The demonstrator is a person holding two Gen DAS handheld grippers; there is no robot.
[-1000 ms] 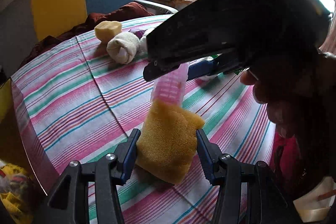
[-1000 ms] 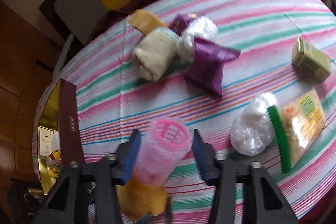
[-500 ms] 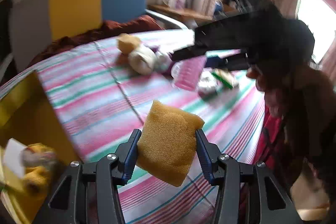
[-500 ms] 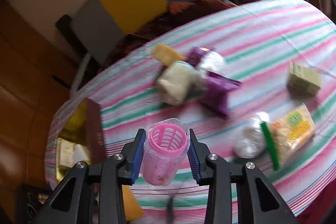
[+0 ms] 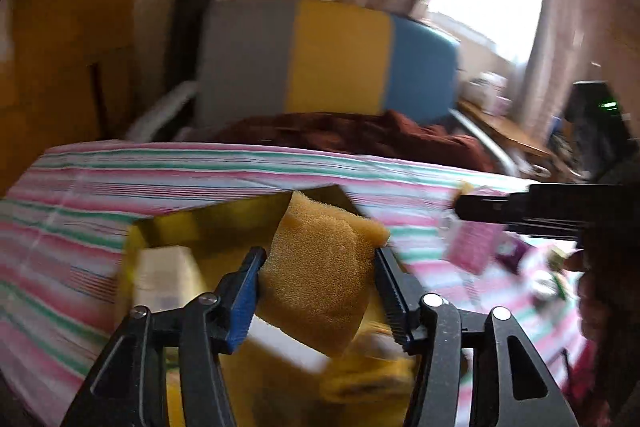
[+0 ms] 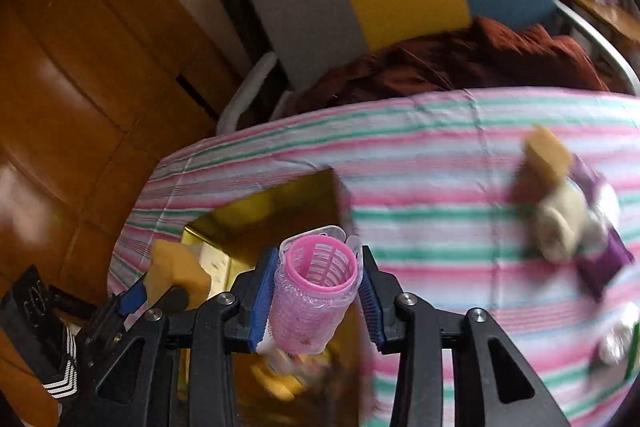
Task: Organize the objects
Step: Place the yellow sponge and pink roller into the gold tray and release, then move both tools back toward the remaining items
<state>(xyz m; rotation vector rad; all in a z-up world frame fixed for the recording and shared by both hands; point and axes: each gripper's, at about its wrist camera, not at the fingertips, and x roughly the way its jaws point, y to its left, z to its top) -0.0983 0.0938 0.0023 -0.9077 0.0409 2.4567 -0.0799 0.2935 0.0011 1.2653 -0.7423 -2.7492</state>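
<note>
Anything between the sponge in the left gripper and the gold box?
Nothing visible. The sponge, clamped in the left gripper, hangs over the open gold box; a white carton already lies inside, left of the sponge.

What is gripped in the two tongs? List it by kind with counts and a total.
Yellow sponge: 1, in the left tongs
Pink hair roller: 1, in the right tongs
Total: 2

No text can be read in these two views. A pale box (image 6: 214, 261) inside the yellow container (image 6: 280, 203) has some print, but it is too blurred.
</note>
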